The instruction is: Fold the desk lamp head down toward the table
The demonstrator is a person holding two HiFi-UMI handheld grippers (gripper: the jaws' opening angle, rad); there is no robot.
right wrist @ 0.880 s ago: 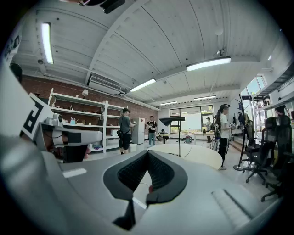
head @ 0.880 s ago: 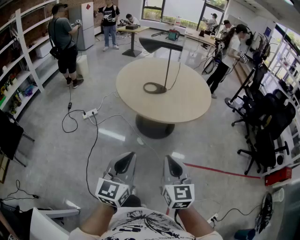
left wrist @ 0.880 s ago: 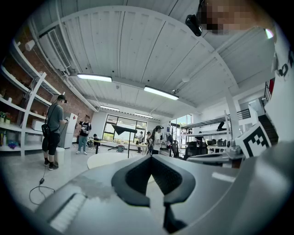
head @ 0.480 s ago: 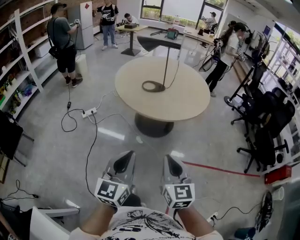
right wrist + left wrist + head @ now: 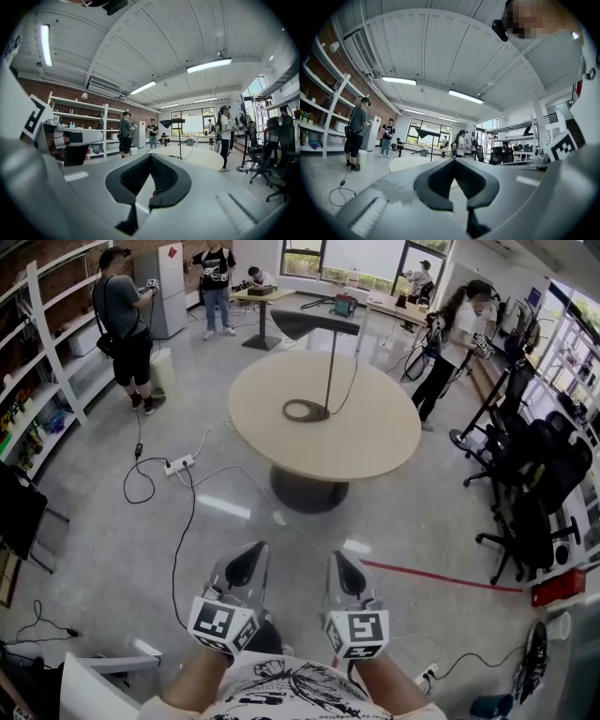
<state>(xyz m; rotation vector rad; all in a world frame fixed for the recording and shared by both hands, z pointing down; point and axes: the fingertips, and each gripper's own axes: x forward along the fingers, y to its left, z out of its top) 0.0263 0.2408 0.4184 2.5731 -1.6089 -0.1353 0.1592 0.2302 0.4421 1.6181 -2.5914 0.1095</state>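
Bright, even light from ceiling strip lights and far windows; glossy floor shows glare; fisheye edges curve, corners black.

A big open lab or workshop. Shelves line a brick wall, office chairs crowd one side, and cables trail across the floor by a round table. People stand about.

Matt pale wood-look tabletop, glossy grey floor, matt black desk lamp, rough red brick wall
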